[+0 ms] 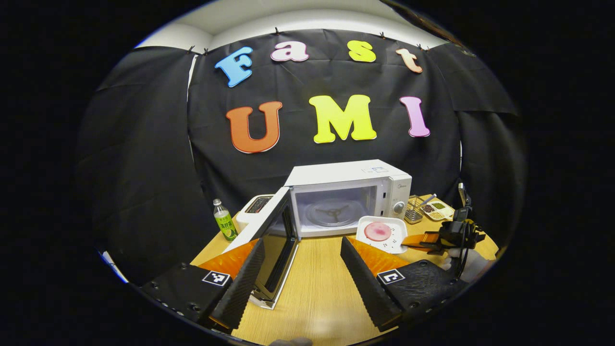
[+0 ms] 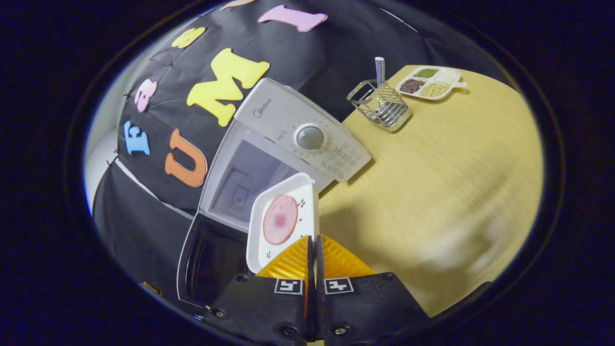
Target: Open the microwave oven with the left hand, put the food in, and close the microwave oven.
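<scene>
My right tongs pinch the stiff, light plate by its rim (food may slide); left tongs gape.

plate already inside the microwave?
No: in the left gripper view the plate is in front of the open microwave, gripped at its edge by the right gripper, and the cavity holds no plate.

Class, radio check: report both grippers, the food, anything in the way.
Left gripper open, empty. Right gripper shut on plate rim, food aboard. Microwave door open; cavity mouth unobstructed.
</scene>
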A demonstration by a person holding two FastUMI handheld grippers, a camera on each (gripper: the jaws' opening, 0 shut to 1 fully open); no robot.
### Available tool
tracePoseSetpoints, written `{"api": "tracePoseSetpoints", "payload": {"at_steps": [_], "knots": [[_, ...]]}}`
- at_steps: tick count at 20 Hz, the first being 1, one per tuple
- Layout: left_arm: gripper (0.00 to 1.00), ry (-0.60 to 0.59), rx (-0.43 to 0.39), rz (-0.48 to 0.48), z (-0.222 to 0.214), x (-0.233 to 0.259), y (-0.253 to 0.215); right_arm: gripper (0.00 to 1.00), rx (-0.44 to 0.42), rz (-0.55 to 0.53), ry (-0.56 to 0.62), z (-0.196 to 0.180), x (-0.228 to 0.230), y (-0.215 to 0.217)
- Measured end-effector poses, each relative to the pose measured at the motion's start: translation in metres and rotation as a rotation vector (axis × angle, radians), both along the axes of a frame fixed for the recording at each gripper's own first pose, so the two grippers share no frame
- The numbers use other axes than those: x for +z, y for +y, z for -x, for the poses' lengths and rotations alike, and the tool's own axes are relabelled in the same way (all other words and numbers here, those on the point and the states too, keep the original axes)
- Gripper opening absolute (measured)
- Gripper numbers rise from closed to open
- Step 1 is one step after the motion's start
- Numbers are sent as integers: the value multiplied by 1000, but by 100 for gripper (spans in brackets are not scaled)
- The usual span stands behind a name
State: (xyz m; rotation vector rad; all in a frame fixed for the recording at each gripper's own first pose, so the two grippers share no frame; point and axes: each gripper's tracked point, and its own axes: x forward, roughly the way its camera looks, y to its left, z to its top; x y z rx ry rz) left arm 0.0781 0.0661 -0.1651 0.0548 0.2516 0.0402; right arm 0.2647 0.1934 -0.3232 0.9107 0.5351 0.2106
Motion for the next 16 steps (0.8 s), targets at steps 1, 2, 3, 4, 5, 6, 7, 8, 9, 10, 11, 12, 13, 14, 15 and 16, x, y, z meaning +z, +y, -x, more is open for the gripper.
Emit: {"api": "tracePoseSetpoints", "payload": {"at_steps": [1,2,3,4,5,6,7,8,9,10,11,12,13,14,15,16], "knots": [[95,-7,4,-8,-2,0,1,3,-24,-13,-14,-6,4,13],[95,-11,-3,-9,-2,-3,0,0,-61,-29,-31,-14,7,26],[95,-19,-9,-15,-2,-3,0,3,-86,-49,-37,-23,8,40],[95,-24,-15,-20,-2,-4,3,0,-114,-81,-33,-31,8,51],[95,-23,-19,-24,-4,-7,5,3,-166,-108,-29,-50,9,53],[95,-9,-16,-28,-4,-14,10,3,-201,-116,-25,-61,7,60],[95,-1,-17,-32,-3,-18,13,3,-229,-116,-24,-71,6,67],[95,1,-17,-38,-3,-20,16,3,-253,-126,-23,-81,5,74],[95,0,-19,-46,-2,-21,19,3,-273,-134,-21,-92,4,81],[95,-5,-22,-58,-3,-23,23,3,-290,-128,-28,-103,3,86],[95,-1,-22,-63,-4,-26,25,3,-304,-132,-28,-115,2,90],[95,2,-20,-62,-5,-32,28,4,-319,-154,-22,-127,2,94],[95,1,-22,-58,-5,-35,30,0,-335,-157,-20,-139,0,97],[95,0,-23,-58,-6,-35,30,3,-350,-154,-25,-149,2,98],[95,4,-24,-60,-6,-39,33,3,-362,-149,-27,-160,4,101],[95,12,-22,-60,-7,-43,35,4,-375,-141,-40,-171,6,102]]}}
